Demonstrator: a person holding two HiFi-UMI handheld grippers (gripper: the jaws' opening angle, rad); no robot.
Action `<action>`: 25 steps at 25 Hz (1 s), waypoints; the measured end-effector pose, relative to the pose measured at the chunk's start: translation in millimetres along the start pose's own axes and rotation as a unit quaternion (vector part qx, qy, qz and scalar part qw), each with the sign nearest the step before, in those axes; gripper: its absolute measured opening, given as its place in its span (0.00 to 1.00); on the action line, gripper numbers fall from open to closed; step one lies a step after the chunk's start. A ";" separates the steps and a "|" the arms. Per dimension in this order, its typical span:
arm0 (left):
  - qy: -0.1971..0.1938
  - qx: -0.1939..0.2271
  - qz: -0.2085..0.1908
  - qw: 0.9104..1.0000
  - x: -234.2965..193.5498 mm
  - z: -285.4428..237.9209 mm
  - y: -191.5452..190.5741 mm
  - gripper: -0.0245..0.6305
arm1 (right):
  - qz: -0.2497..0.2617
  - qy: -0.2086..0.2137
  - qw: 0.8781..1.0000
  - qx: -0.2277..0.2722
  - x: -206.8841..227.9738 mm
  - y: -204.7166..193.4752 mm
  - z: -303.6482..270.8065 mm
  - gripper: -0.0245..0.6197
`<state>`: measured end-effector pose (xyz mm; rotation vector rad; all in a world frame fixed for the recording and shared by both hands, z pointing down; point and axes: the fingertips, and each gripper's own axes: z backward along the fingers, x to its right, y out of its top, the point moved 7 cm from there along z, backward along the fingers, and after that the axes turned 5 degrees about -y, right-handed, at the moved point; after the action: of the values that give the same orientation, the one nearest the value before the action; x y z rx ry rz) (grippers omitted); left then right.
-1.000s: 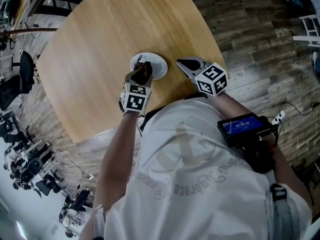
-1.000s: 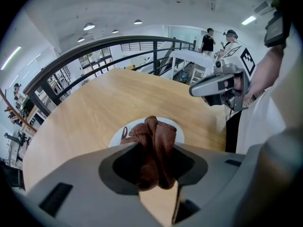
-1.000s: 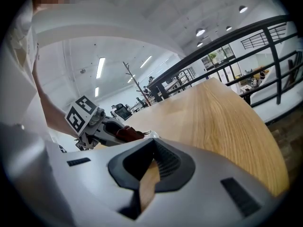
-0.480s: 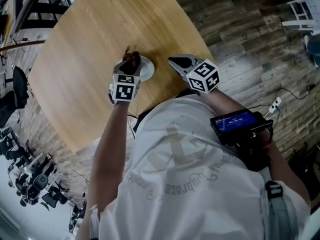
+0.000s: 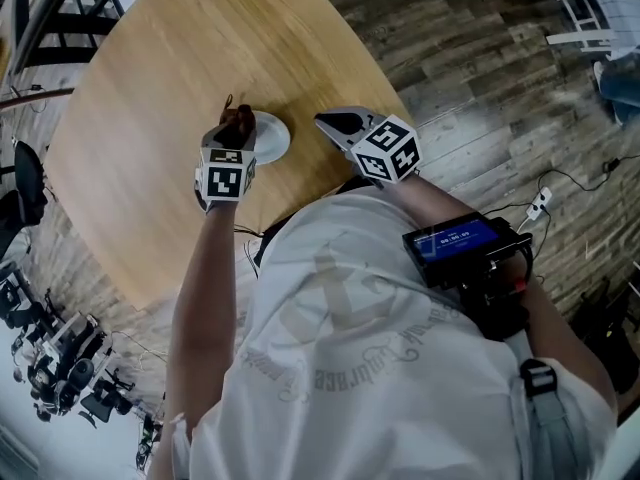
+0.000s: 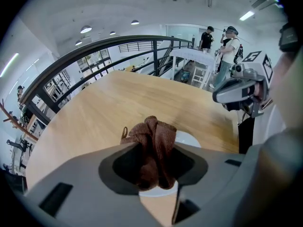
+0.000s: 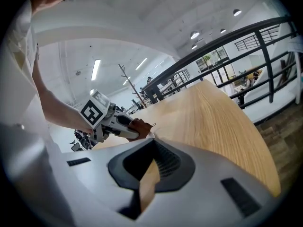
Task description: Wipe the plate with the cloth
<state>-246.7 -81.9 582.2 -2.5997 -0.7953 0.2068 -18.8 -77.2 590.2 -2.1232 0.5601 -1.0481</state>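
1. Since a second ago, the left gripper (image 5: 238, 124) has slid from the middle of the plate (image 5: 272, 138) to its far-left rim. The brown cloth (image 6: 152, 143) goes with it.
2. The left jaws stay pinched on the bunched cloth, which sticks out past the tips and hangs over the plate's edge.
3. The right gripper (image 5: 323, 121) keeps its place just right of the plate, apart from it, low over the table (image 5: 170, 58).
4. The right jaws are pressed nearly together. Only a thin sliver of wood shows between them, and nothing is held.
5. The plate is small, white and round. It sits on the round wooden table, toward the near right side, between the two grippers.
6. Around the table is a plank floor (image 5: 480, 108) on the right, with a cable and plug (image 5: 540, 204) lying on it. Dark gear (image 5: 55, 353) is clustered at the near left.
7. A box with a blue screen (image 5: 455, 240) sits at the person's right hip.
8. Past the table's far edge, the left gripper view shows a dark railing (image 6: 142, 45), with people (image 6: 231, 41) standing beyond it.
9. The person's white shirt (image 5: 370, 348) covers the near table edge in the head view.
10. The left gripper's own body hides most of the plate in its view. In the right gripper view, the left gripper and cloth block the plate.
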 end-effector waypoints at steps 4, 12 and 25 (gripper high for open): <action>0.005 -0.009 0.012 1.000 3.4 13.6 -19.3 0.30 | 0.004 0.008 1.000 -0.002 -4.2 -1.9 0.0 0.06; 0.018 -0.032 0.034 0.999 10.7 30.4 -53.8 0.30 | 0.011 0.021 1.000 -0.008 -11.2 -1.2 -4.3 0.06; 0.030 -0.009 0.005 1.000 -4.2 8.9 -21.7 0.30 | 0.005 0.007 1.000 -0.014 -8.5 -8.0 1.2 0.06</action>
<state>-263.3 -64.9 583.5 -2.6138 -0.7673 0.1255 -22.3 -66.0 591.3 -2.1363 0.5952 -1.0568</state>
